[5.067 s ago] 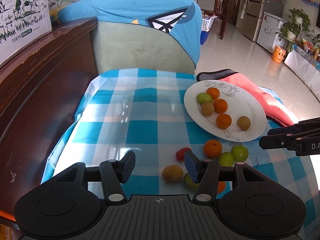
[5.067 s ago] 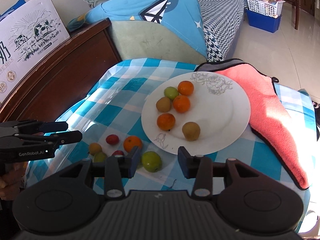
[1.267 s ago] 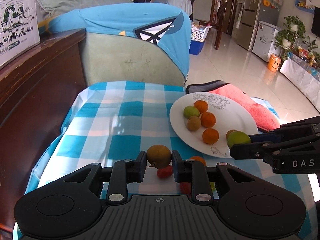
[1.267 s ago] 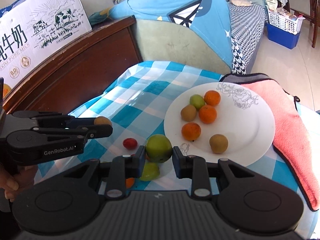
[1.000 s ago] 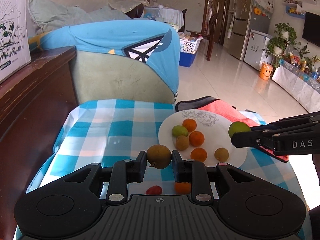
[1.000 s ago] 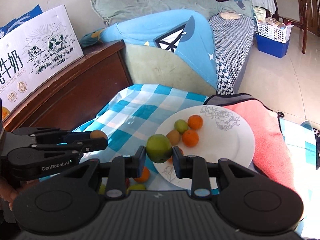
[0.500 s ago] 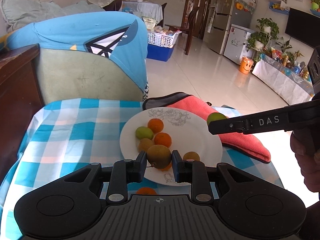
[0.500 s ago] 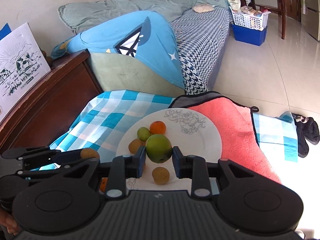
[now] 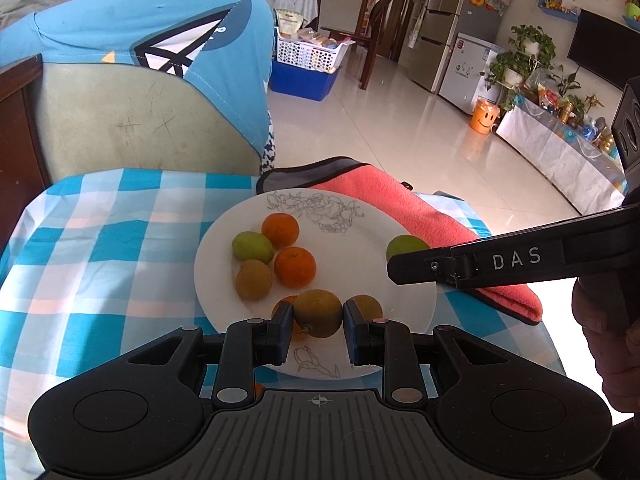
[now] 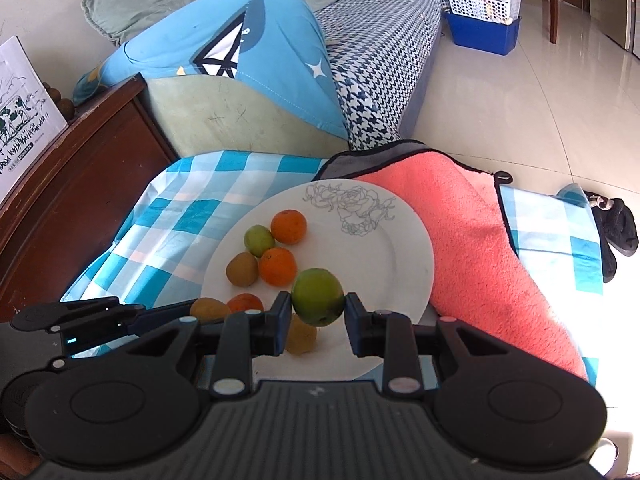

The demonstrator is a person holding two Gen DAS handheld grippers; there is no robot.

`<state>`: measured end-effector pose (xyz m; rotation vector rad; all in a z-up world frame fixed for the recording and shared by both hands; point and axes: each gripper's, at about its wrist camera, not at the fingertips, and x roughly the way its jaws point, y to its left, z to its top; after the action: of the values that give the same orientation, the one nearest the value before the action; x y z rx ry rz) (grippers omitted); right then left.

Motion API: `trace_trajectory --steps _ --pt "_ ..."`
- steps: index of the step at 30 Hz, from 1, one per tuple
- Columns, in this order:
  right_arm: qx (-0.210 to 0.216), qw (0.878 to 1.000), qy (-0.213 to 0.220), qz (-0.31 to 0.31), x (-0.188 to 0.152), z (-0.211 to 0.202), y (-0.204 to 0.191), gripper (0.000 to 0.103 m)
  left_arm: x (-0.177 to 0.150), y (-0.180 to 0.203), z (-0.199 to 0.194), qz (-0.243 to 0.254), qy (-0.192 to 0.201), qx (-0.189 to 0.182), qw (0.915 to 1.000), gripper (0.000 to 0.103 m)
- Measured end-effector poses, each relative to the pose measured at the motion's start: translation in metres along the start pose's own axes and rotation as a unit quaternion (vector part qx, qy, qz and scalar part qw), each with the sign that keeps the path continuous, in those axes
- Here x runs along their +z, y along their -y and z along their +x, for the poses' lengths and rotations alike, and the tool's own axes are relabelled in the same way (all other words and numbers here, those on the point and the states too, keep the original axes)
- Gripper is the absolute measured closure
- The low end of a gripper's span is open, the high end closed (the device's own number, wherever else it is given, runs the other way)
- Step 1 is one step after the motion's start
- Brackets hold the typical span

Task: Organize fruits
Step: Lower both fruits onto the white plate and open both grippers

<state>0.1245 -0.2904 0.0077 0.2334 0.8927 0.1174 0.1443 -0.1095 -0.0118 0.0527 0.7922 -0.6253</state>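
Carrying fruit toward the white plate [image 9: 404, 300], the left gripper [image 9: 318, 314] is clamped on a brownish-green fruit [image 9: 318, 312] over the plate's 6 o'clock edge, while the right gripper [image 10: 318, 312] is clamped on a green fruit [image 10: 318, 297] toward 4 o'clock. Judged best: lower each onto bare plate, clear of the oranges [image 9: 295, 267], before releasing. Both fruits look nearly round, with no clear long axis; the brownish one's stem end faces 7 o'clock.

- Brown fruit [image 9: 318, 313], round, pinched in the left claw [image 9: 316, 322] above the plate's [image 9: 400, 304] near edge.
- Green fruit [image 10: 318, 297], clamped in the right claw [image 10: 318, 320] over the plate.
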Motion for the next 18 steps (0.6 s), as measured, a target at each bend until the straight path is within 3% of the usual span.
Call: trace_trajectory --steps 10,12,15,18 --pt "-0.004 1.0 -0.003 0.018 0.0 0.006 0.005 0.071 0.0 0.004 0.007 -0.006 0.001 -0.002 1.0 0.077" --pt "0.0 1.0 0.003 0.021 0.001 0.004 0.005 0.071 0.003 0.005 0.002 -0.008 0.01 -0.002 0.9999 0.072" --pt "0.003 1.0 0.011 0.02 0.003 0.001 0.004 0.071 0.007 0.006 -0.006 -0.003 0.025 0.011 0.9996 0.055" --pt "0.003 1.0 0.015 0.02 0.004 -0.002 0.002 0.071 0.012 0.005 -0.018 0.002 0.036 0.028 0.999 0.05"
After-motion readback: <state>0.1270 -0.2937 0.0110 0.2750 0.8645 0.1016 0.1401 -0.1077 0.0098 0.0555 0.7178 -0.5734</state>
